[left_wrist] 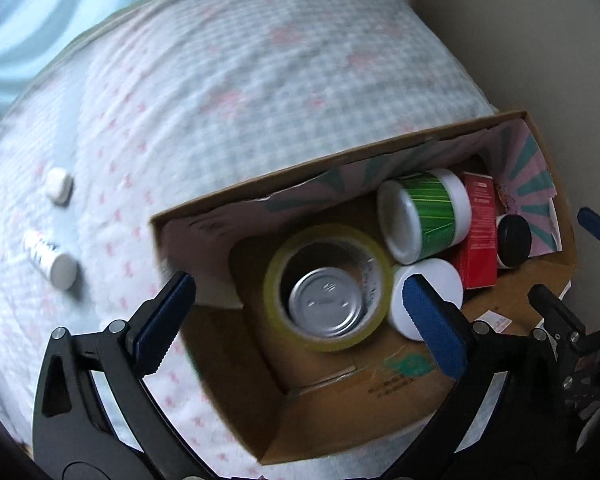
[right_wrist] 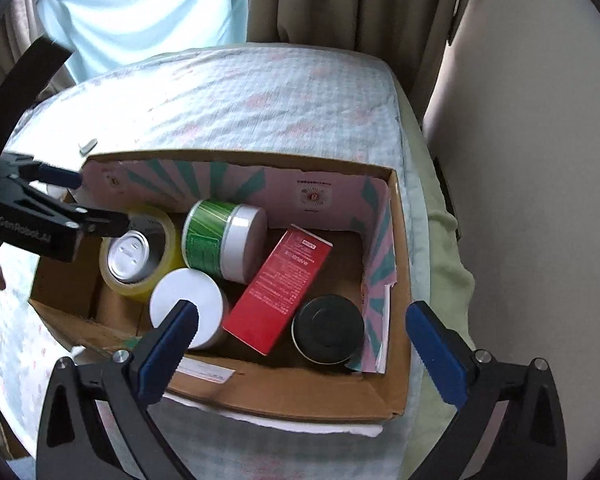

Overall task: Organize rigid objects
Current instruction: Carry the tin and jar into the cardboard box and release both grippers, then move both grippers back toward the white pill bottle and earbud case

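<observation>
Both the left gripper [left_wrist: 296, 320] and the right gripper [right_wrist: 300, 344] hang released and empty over the cardboard box [right_wrist: 284, 396]. Inside the box sit a white-lidded jar [right_wrist: 186, 296], a tape roll [left_wrist: 328, 288] ringing a can [left_wrist: 326, 306], a red carton [right_wrist: 278, 288], a black-lidded jar [right_wrist: 327, 326] and a green jar [right_wrist: 220, 236]. Farther off on the bedspread [left_wrist: 260, 80], a white bottle [left_wrist: 54, 262] and a small white cap [left_wrist: 59, 186] lie outside, so I judge the sorting mostly done, with these two left.
</observation>
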Action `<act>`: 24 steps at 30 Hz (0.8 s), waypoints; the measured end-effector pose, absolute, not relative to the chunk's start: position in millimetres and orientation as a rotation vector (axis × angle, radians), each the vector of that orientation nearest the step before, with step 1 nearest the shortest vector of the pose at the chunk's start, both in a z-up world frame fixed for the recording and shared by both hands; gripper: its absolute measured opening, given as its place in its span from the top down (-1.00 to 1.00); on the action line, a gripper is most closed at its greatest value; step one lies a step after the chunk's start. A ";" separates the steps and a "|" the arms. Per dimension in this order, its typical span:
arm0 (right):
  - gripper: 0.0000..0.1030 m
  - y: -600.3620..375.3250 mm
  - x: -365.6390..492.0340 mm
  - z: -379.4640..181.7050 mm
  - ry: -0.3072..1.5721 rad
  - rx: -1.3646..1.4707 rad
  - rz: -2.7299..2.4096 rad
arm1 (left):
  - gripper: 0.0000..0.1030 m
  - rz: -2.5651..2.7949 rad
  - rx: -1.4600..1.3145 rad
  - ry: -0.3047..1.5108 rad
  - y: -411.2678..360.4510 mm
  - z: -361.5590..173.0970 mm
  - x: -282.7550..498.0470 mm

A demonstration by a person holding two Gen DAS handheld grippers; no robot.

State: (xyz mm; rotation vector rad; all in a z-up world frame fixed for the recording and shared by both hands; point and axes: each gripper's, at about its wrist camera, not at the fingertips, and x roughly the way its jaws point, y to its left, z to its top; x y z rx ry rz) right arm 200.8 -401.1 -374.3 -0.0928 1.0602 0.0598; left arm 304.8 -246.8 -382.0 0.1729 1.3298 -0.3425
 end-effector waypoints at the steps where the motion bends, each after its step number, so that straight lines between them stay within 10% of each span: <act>1: -1.00 -400.8 200.9 -372.8 1.060 -0.089 0.057 | -1.00 -0.334 0.162 1.330 -242.7 -379.6 304.3; 24: -1.00 -334.7 196.2 -250.6 0.888 -0.194 0.125 | -1.00 -0.093 0.055 1.106 -135.8 -237.1 270.8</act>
